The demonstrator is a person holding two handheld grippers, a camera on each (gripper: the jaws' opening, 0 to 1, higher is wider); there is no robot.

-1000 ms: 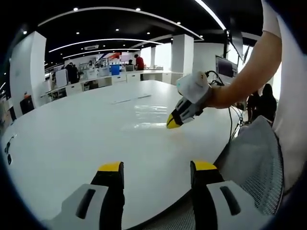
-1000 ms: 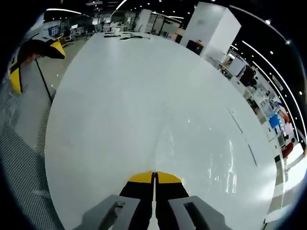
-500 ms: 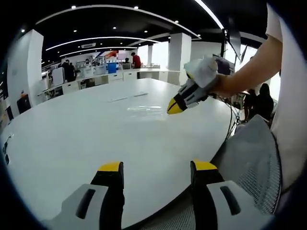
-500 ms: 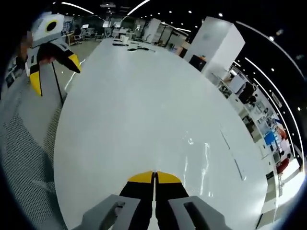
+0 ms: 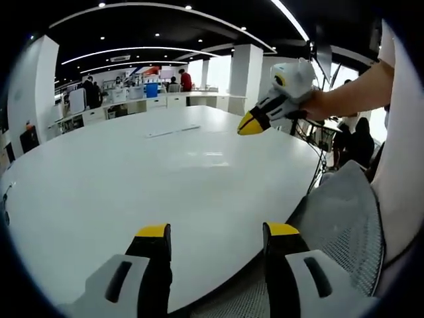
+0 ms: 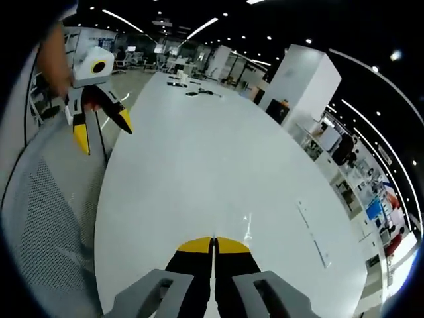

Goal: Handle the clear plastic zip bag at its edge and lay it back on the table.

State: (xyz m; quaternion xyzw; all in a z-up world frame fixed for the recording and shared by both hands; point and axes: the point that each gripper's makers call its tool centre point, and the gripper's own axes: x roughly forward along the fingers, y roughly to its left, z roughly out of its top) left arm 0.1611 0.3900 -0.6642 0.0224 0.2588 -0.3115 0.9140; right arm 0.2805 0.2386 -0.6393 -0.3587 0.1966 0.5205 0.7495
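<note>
The clear zip bag point(image 5: 213, 154) shows only as faint glints lying flat on the white table point(image 5: 99, 192), well beyond my left gripper point(image 5: 218, 232), which is open and holds nothing near the table's edge. My right gripper point(image 5: 252, 124) hangs in the air above the table's right side, shut, with nothing visible between its yellow tips. In the right gripper view my right gripper point(image 6: 213, 245) is shut, and small glints of the bag point(image 6: 247, 220) lie on the table point(image 6: 199, 159) just ahead. The left gripper point(image 6: 103, 131) appears at upper left, open.
A grey mesh chair point(image 5: 344, 218) stands at the table's rim, also the chair point(image 6: 46, 218) at left. A thin pale strip point(image 5: 173, 131) lies farther across the table. Small dark items point(image 6: 192, 93) sit at the far end. A person's arm point(image 5: 351, 93) holds the right gripper.
The right gripper has risen from the table surface beside the bag to well above it, staying shut. The left gripper stayed open and nearly still.
</note>
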